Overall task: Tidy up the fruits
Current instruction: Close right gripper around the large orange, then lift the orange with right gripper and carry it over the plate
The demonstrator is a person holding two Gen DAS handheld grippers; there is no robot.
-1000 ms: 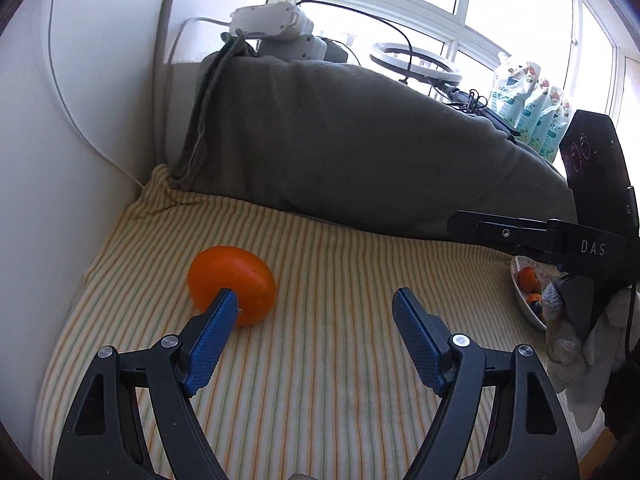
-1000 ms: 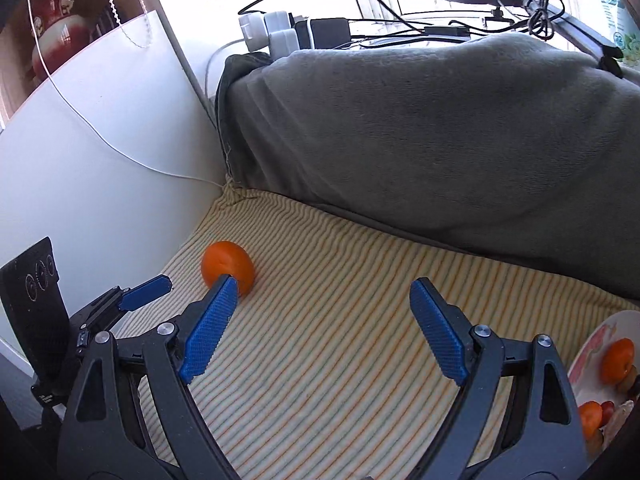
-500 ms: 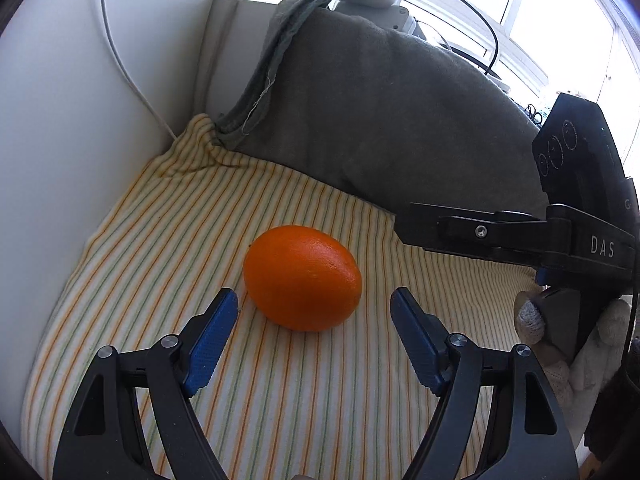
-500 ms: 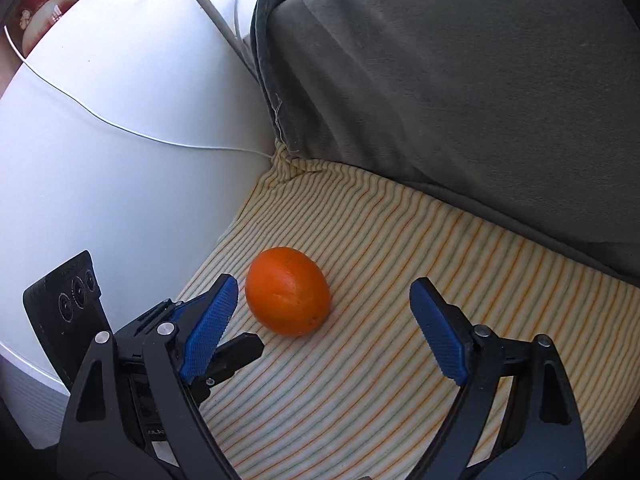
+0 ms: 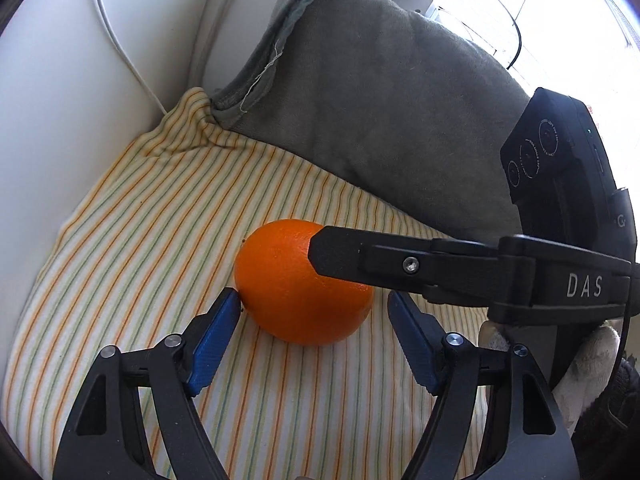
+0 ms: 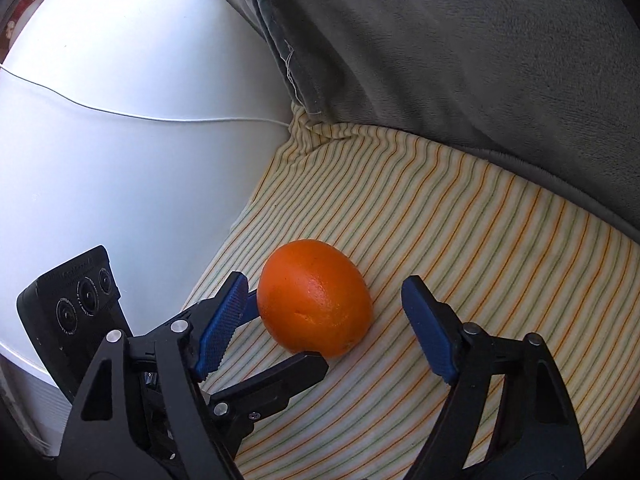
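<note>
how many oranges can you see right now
1. The orange lies on the striped cloth, between the open fingers of both the left gripper and right gripper. Others may be outside view.

Orange (image 6: pixel 316 298) btwn open R gripper (image 6: pixel 322 316) fingers

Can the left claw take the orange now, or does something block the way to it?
Probably yes. The left claw is open, and the orange on the striped cloth sits just ahead between its fingertips. One caution: the right claw, also open, crowds the same fruit.
</note>
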